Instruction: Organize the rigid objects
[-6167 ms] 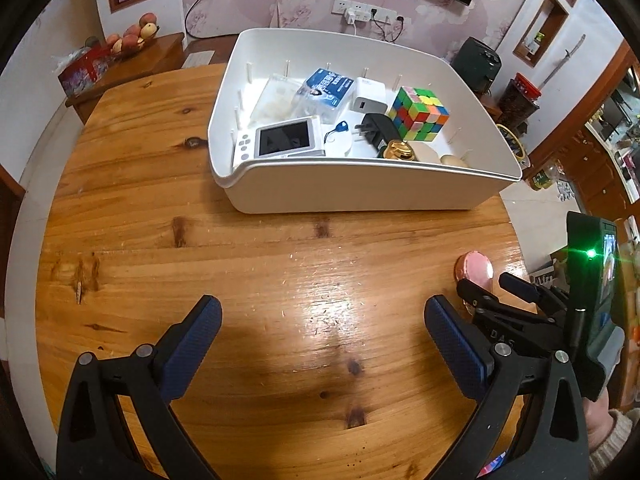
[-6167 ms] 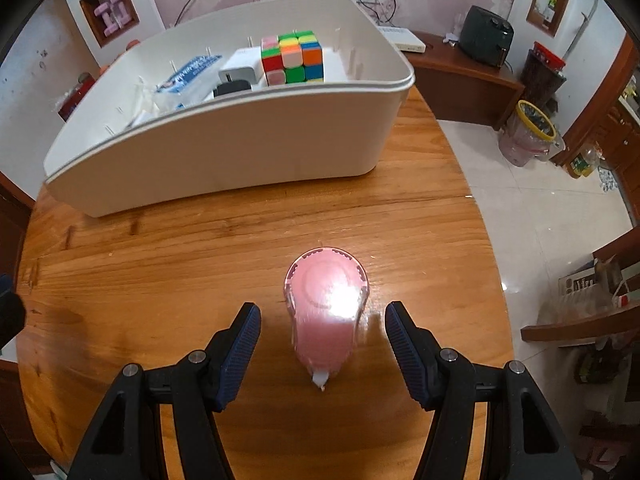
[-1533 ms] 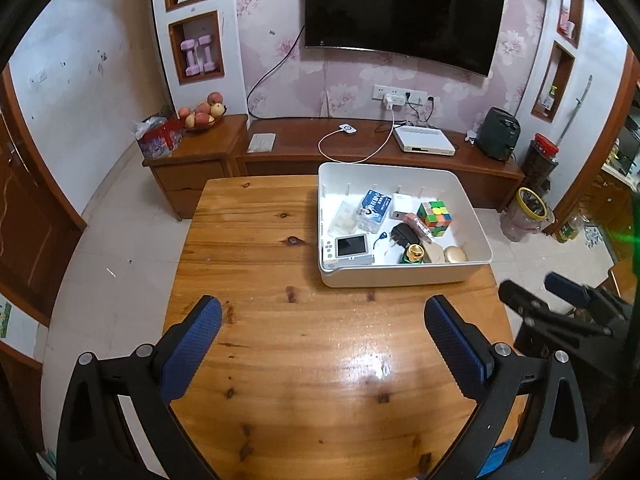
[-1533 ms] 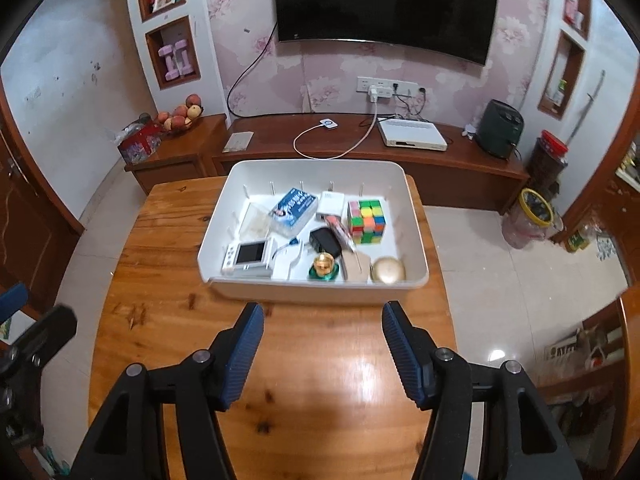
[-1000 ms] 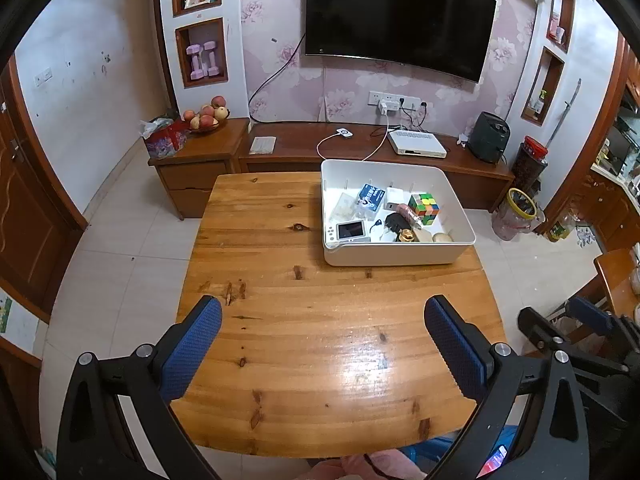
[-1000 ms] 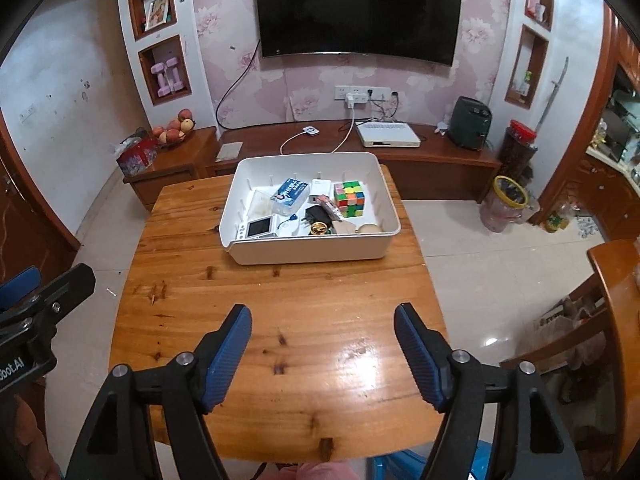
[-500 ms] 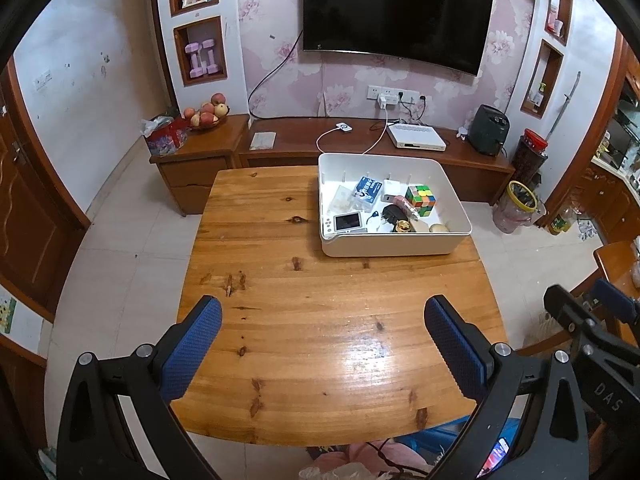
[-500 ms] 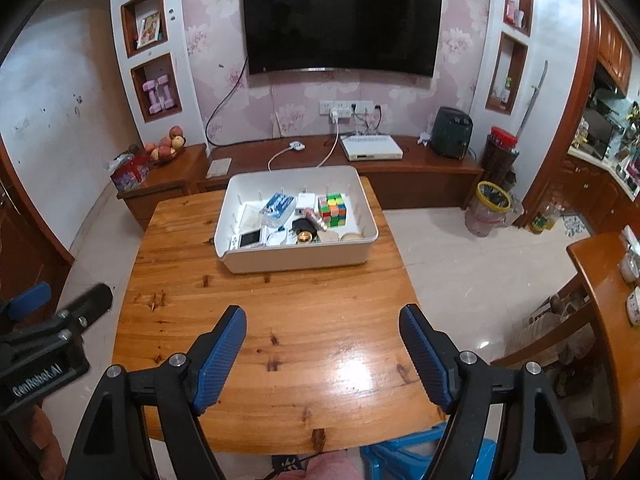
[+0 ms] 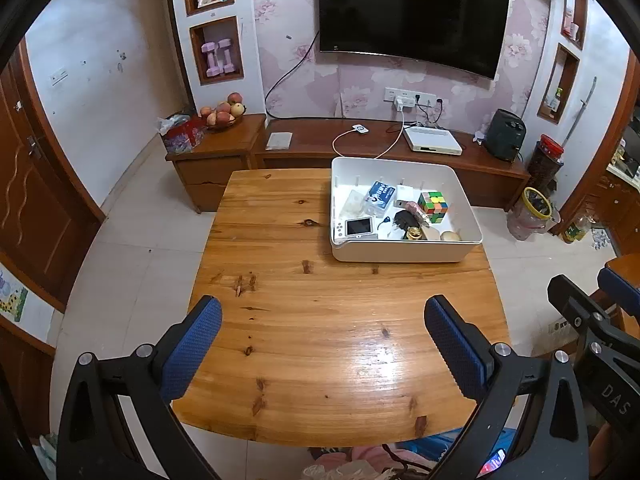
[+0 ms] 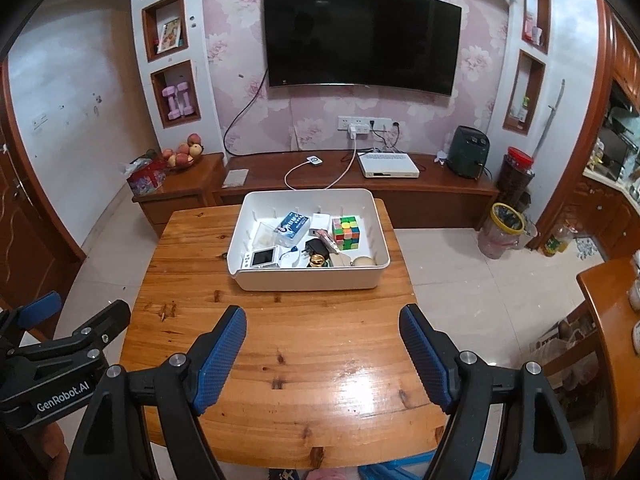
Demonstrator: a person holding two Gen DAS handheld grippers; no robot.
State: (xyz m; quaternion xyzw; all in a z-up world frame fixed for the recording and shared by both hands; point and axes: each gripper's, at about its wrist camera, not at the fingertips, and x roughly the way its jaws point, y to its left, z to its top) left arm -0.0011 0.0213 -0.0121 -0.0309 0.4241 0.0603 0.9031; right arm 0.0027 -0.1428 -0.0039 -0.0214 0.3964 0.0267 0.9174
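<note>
A white bin [image 10: 308,280] sits at the far right of a wooden table [image 10: 280,344]. Inside it lie a colourful puzzle cube [image 10: 346,233], a blue-and-white packet [image 10: 294,224], a small white screen device [image 10: 262,259] and a black plug [image 10: 316,246]. My left gripper [image 9: 322,342] and right gripper [image 10: 322,354] hang above the table's near edge, well apart from the bin, both with jaws spread wide and nothing between them.

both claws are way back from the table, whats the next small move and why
Probably just hold both claws where they are and stop. The left claw and right claw stand open and empty, the wooden table looks bare outside the white bin, and the rubik's cube and other items sit inside.
</note>
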